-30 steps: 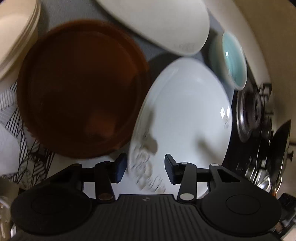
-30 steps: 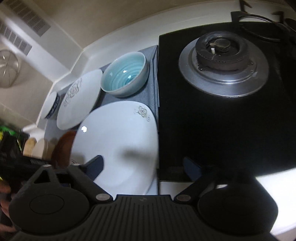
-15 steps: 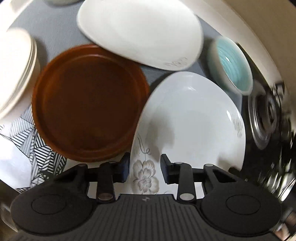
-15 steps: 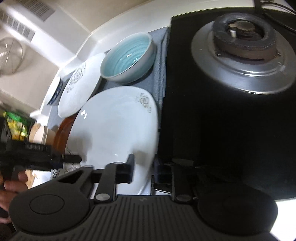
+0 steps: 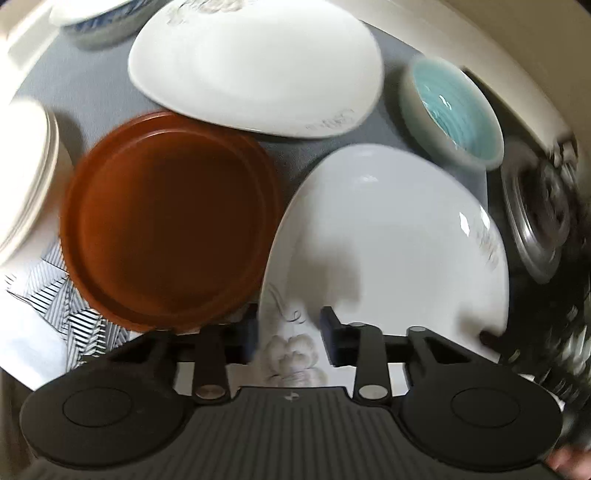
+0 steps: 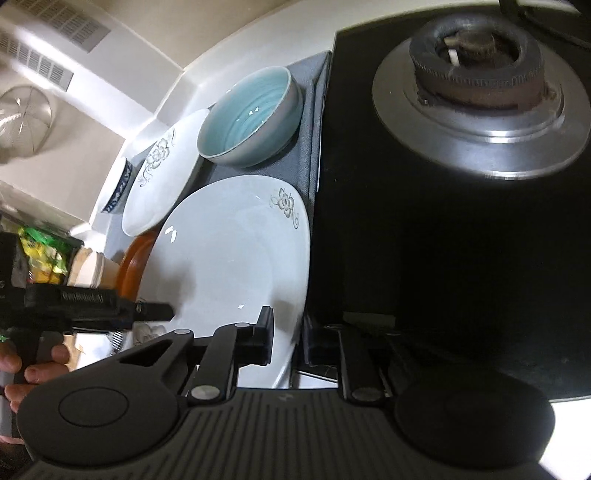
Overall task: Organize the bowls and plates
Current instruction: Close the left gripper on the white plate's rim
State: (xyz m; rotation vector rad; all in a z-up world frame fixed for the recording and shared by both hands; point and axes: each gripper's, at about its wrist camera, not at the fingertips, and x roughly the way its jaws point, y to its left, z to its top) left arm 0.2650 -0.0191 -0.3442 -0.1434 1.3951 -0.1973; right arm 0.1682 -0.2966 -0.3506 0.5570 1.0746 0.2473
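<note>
A large white plate with grey flower prints lies between a brown plate and the black stove. My left gripper is shut on its flowered rim, one finger under the edge and the other over it. In the right wrist view the same white plate reaches down to my right gripper, which is shut on the near rim beside the stove. A left finger touches the plate's left edge, with a hand behind it. The plate overlaps the brown plate.
A second flowered white plate, a teal bowl and a blue-patterned bowl sit farther back on a grey mat. Cream plates are stacked at the left. The stove burner is close on the right.
My right gripper's jaws went from wide apart to shut on the white plate's near rim. The left jaws narrowed over the flowered rim, and the left view pulled back.
</note>
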